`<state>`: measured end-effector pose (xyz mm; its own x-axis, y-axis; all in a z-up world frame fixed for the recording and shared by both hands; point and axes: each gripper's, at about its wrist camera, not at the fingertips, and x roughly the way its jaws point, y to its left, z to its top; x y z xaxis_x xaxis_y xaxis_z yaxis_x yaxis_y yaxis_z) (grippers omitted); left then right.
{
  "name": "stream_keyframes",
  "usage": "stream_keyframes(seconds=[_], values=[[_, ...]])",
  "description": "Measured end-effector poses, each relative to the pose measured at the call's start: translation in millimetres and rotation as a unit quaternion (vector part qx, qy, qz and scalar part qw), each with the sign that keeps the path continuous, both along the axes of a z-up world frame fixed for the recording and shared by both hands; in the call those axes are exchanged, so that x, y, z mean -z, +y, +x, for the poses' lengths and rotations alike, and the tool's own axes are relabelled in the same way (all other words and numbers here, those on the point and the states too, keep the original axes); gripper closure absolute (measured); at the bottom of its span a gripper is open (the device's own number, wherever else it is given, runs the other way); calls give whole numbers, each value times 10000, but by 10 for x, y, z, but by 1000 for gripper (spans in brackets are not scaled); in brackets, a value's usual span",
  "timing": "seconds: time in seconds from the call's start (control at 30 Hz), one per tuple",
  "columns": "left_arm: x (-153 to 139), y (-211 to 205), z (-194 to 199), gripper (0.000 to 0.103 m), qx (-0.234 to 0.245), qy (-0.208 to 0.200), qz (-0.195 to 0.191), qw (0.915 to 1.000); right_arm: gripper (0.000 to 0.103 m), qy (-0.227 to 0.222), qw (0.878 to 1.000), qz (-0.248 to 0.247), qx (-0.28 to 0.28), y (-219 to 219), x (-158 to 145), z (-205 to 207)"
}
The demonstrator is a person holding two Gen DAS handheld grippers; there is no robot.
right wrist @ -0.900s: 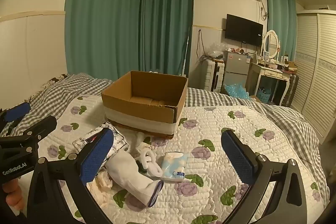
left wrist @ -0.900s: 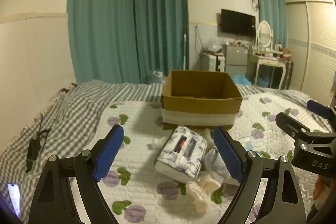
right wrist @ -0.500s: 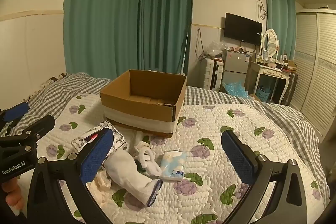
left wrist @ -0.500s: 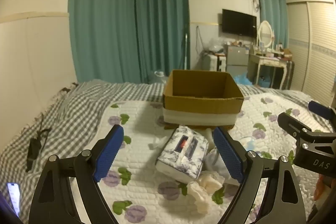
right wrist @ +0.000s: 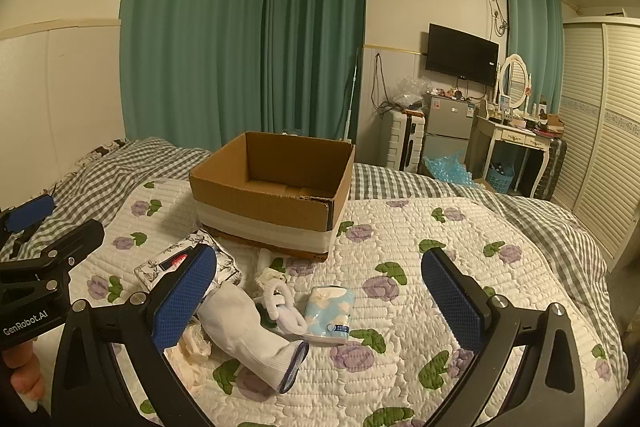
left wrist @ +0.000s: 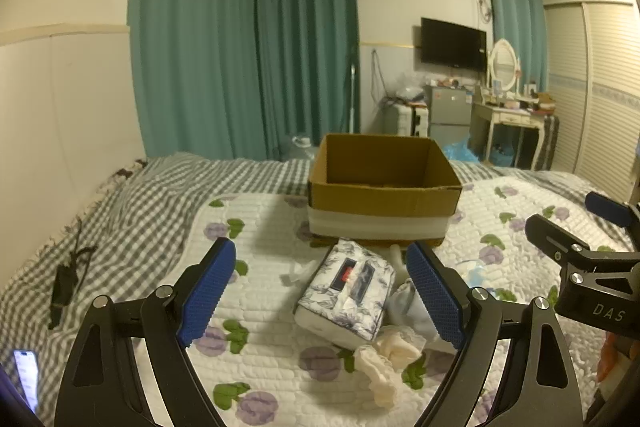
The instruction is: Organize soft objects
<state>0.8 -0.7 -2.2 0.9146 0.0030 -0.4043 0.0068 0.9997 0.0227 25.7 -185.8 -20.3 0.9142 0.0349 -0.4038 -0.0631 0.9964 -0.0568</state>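
An open cardboard box point(left wrist: 384, 187) point(right wrist: 272, 195) stands on the flowered quilt. In front of it lie a floral tissue pack point(left wrist: 346, 293) point(right wrist: 160, 263), a white sock point(right wrist: 248, 331), a white knotted rope point(right wrist: 280, 301), a light blue tissue packet point(right wrist: 330, 309) and crumpled cream cloth point(left wrist: 384, 359). My left gripper point(left wrist: 322, 295) is open and empty, hovering above the floral pack. My right gripper point(right wrist: 320, 301) is open and empty above the sock and blue packet.
A grey checked blanket point(left wrist: 132, 199) covers the bed's left and far side. A phone point(left wrist: 26, 375) and a black cable point(left wrist: 66, 279) lie at the left. A dressing table point(right wrist: 516, 139), fridge and wardrobe stand beyond the bed.
Both grippers have shifted only slightly; the views are almost unchanged. The objects on the quilt have not moved.
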Motion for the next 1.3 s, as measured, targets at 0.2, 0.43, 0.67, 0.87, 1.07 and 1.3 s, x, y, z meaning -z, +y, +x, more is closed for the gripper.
stream_keyframes(seconds=[0.2, 0.43, 0.67, 0.87, 1.07, 1.3], values=[[0, 1, -2, 14, 3, -2, 0, 10000, 0, 8, 10000, 0, -4, -1, 10, 8], [6, -3, -4, 14, -5, 4, 7, 10000, 0, 14, 10000, -2, 0, -10, 20, 3], [10, -3, -3, 14, -1, 7, 5, 10000, 0, 20, 10000, -6, 1, -6, 16, 6], [21, -5, -8, 14, 2, 7, 10, 10000, 0, 26, 10000, -5, 0, -5, 13, 8], [22, -6, -8, 14, -2, 10, 10, 10000, 0, 37, 10000, -8, 0, -11, 42, 4], [23, -4, -7, 14, 2, 12, 10, 10000, 0, 49, 10000, -3, 6, -15, 54, 13]])
